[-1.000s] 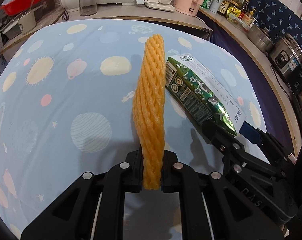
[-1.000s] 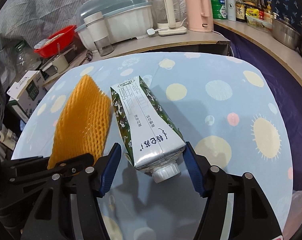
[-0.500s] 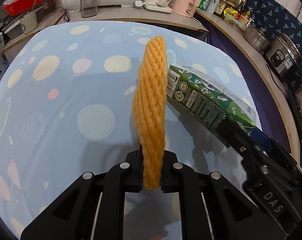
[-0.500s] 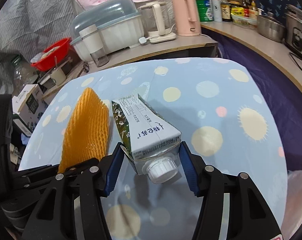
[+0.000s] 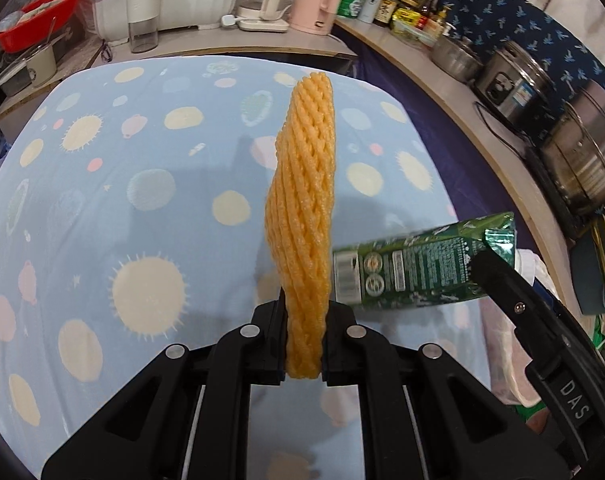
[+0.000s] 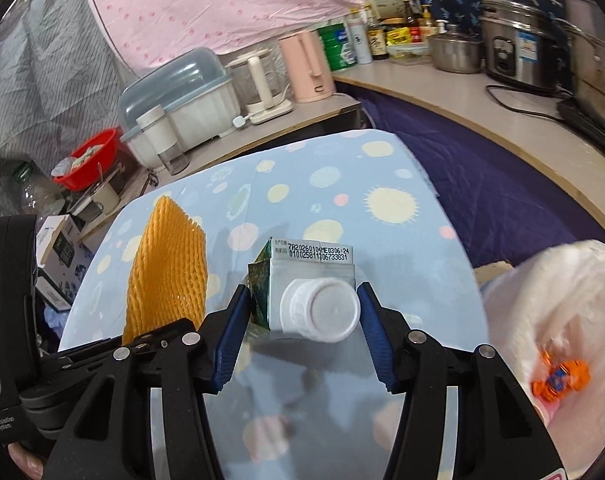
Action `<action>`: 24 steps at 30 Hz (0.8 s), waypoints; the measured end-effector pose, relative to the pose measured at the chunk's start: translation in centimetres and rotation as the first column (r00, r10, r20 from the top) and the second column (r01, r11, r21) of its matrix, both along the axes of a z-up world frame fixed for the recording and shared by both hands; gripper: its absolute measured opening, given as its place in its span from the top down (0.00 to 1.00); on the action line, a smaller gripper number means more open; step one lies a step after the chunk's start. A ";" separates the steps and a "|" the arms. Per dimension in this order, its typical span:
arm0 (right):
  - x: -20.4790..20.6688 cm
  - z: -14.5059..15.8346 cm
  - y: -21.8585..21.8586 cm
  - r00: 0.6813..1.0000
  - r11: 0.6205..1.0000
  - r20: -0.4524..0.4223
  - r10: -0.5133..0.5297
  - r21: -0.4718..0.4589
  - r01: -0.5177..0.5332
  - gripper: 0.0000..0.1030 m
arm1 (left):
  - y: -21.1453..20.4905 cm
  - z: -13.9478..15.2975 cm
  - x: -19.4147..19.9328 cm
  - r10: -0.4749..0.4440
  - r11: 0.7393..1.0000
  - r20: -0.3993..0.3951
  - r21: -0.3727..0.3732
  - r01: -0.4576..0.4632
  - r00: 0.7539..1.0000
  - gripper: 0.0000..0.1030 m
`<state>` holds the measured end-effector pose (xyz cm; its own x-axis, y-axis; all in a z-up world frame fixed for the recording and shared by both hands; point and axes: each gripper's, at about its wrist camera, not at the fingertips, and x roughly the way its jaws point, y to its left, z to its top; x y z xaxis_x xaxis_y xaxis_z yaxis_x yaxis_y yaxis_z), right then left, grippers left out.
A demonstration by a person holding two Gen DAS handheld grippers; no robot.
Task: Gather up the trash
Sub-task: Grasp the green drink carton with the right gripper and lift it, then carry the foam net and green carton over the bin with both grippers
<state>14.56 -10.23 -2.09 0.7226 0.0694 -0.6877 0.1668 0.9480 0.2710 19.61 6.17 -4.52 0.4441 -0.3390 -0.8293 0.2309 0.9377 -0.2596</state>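
Orange foam fruit net: flattened mesh sleeve, standing on edge, lower end pinched, lifted clear of the desk. Green drink carton: crumpled, printed sides, silver gabled top with white screw cap and a stamped date code, held aloft just beside the net.

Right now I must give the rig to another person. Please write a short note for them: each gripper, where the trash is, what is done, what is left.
Left gripper: shut on the orange foam net, held upright above the table.
Right gripper: its jaws have just been closing and now grip the green carton at the cap end, off the table.
Done: both pieces are picked up.
Left: drop both into the white bag to the right of the table; an orange wrapper already lies inside.
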 end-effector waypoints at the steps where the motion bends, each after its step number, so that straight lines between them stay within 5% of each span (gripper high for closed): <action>1: -0.8 0.2 -0.4 1.000 1.000 0.004 -0.009 0.002 0.009 0.49 | -0.4 0.3 -0.7 -0.010 1.000 0.005 -0.001 0.010 1.000 0.90; 24: -13.6 4.5 -7.3 0.975 0.982 0.120 -0.186 0.044 0.182 0.50 | -7.0 3.6 -10.3 -0.167 0.985 0.064 0.045 0.164 0.984 0.90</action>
